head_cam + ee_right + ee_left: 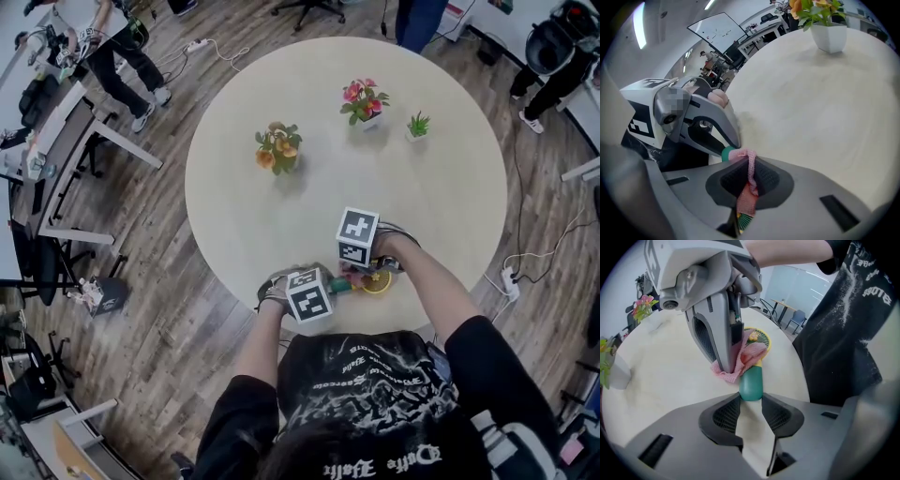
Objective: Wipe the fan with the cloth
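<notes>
A small hand fan lies at the near edge of the round table [422, 206]. Its yellow head [378, 282] shows by my right hand, and its green handle [751, 383] sits between the pads of my left gripper [751, 400], which is shut on it. My right gripper [749, 174] is shut on a pink checked cloth [751, 166]. In the left gripper view that cloth [740, 361] hangs from the right gripper's fingers [723, 341] and rests against the fan's yellow head [761, 337]. Most of the fan is hidden under the grippers in the head view.
Three small potted plants stand farther back on the table: orange flowers [278, 147], pink flowers [365, 101] and a little green plant [418, 124]. The table's edge [246, 298] runs just under my hands. Desks, cables and people surround the table on the wooden floor.
</notes>
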{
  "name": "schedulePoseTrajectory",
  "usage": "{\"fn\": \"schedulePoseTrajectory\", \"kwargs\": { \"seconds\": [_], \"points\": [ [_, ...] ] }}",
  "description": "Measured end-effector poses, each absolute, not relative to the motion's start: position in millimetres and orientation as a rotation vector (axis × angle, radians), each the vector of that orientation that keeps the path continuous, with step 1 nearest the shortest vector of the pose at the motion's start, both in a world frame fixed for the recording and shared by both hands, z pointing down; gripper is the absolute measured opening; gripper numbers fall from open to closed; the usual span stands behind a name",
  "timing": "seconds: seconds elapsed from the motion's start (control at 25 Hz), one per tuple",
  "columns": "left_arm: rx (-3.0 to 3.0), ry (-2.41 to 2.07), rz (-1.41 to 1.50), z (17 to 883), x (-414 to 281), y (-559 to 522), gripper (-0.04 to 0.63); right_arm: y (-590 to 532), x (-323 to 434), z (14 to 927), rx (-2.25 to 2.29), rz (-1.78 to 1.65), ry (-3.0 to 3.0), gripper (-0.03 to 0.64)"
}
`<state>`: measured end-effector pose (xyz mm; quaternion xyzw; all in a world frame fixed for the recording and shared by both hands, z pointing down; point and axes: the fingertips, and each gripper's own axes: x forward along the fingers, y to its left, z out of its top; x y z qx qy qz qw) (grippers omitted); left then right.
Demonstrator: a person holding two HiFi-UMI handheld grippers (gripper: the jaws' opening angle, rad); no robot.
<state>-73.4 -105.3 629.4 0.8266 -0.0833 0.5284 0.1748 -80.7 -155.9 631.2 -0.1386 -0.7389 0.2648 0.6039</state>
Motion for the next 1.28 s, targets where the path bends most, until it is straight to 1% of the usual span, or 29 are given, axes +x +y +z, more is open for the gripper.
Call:
{"fn": "schedulePoseTrajectory", "kwargs": {
  "seconds": [0.36, 0.44, 0.6, 0.8, 0.92, 1.0, 1.04, 1.12, 1.28],
  "points": [
    [2.317, -0.325, 1.464, 631, -73, -108, 0.16, -153, -96, 624, -0.168, 0.617, -1.811, 0.028],
    [2.299, -0.359, 1.432, 630, -74, -109, 0.15, -150, -108, 615, -0.117, 0.673, -1.882, 0.028],
    [2.275, -0.422, 1.376, 630, -74, -111, 0.138, -149, -113, 610, -0.04, 0.673, -1.939, 0.028],
    [2.301, -0.451, 1.421, 630, -74, -108, 0.127, -151, -110, 582, 0.016, 0.902, -2.094, 0.028],
    [2.32, -0.489, 1.418, 630, -74, -106, 0.13, -163, -95, 555, 0.141, 1.065, -2.26, 0.028],
    [2.311, -0.498, 1.371, 629, -74, -106, 0.152, -174, -74, 539, 0.256, 1.184, -2.361, 0.028],
    [2.307, -0.5, 1.36, 629, -75, -105, 0.187, -179, -62, 531, 0.317, 1.238, -2.405, 0.028],
    [2.308, -0.513, 1.377, 628, -77, -107, 0.301, -186, -37, 517, 0.436, 1.329, -2.483, 0.028],
    [2.4, -0.527, 1.401, 613, -64, -124, 0.305, -188, 22, 499, 0.671, 1.479, -2.61, 0.029]
  ]
}}
